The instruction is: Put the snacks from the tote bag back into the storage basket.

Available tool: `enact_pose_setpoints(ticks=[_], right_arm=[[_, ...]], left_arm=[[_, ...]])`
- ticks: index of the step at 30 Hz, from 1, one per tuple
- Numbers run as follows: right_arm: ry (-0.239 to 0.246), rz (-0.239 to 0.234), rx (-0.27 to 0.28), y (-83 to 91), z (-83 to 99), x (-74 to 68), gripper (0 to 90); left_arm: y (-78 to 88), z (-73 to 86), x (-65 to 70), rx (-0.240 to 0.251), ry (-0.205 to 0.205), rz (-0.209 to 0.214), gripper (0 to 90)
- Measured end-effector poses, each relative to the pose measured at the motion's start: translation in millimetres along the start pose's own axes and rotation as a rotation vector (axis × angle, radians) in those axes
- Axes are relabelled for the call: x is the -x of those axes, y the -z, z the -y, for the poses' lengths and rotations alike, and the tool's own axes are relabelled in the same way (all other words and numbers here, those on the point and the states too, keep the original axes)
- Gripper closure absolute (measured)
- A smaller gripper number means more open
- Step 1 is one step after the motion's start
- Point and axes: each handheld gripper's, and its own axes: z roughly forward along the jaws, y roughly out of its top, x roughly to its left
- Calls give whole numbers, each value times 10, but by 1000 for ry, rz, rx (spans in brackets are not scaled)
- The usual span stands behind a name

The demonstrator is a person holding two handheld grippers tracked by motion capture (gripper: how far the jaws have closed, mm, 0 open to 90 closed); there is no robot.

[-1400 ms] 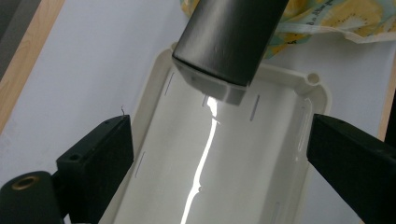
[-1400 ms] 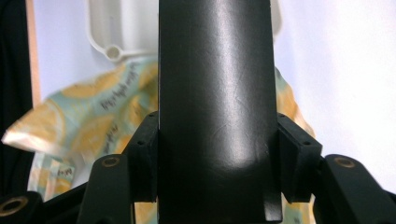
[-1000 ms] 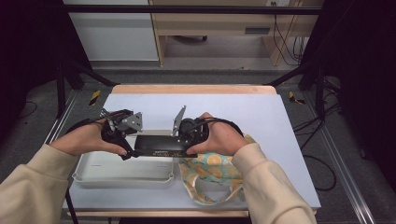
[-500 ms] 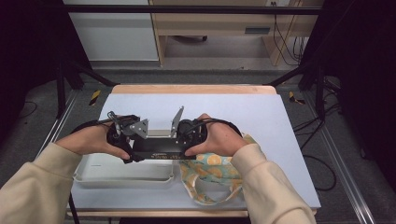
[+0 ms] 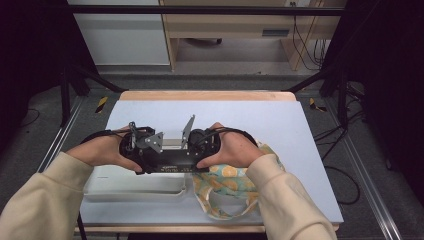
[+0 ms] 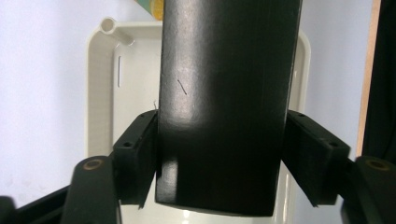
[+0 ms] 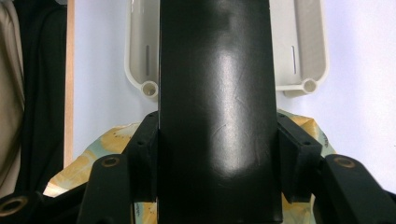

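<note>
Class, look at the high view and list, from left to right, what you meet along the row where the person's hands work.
Left hand → left gripper → long black box held across the white plastic tray → right gripper → right hand → orange-patterned fabric bag.

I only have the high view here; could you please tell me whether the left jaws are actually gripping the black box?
Observer: Yes. In the left gripper view, the left gripper has just been closing its jaws, and both pads now sit against the sides of the black box.
Operator: Thank you. And the right side?
Observer: The right gripper clamps the box's other end, with its pads against both sides.
Operator: What lies directly beneath the box?
Observer: The white tray lies below the left end, and the lemon-print bag lies under the right jaws.
</note>
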Motion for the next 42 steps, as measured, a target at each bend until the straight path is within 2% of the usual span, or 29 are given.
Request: enact_pose_setpoints(ticks=[4, 10, 20, 22, 24, 26, 29, 33, 36, 38, 42], right_arm=[[4, -8, -3, -14, -10, 0, 433], [4, -7, -8, -25, -15, -7, 432], [13, 3, 5, -55, 8, -33, 420], [-1, 10, 13, -64, 26, -33, 399], [7, 19, 18, -63, 29, -34, 379], [-4, 32, 25, -48, 35, -43, 292], [-51, 81, 46, 53, 69, -63, 178], [-107, 109, 118, 203, 148, -92, 126], [-137, 133, 182, 327, 242, -123, 119], [-155, 148, 190, 368, 280, -130, 118], [-273, 225, 244, 540, 553, -132, 105]], left_arm=[[-15, -12, 1, -11, -4, 3, 386], [-23, -21, 13, -28, -18, -6, 401], [-13, 10, 33, -6, -12, 3, 432], [-15, 10, 34, -6, -17, -1, 434], [-18, 14, 27, -3, -17, -2, 435], [-25, 31, 12, -1, -15, -3, 435], [-14, 74, -16, 11, -8, -2, 435], [24, 126, -27, 22, 11, -1, 434], [76, 176, -30, 37, 24, -10, 434], [93, 194, -30, 43, 31, -15, 434], [182, 303, -42, 66, 46, -31, 433]])
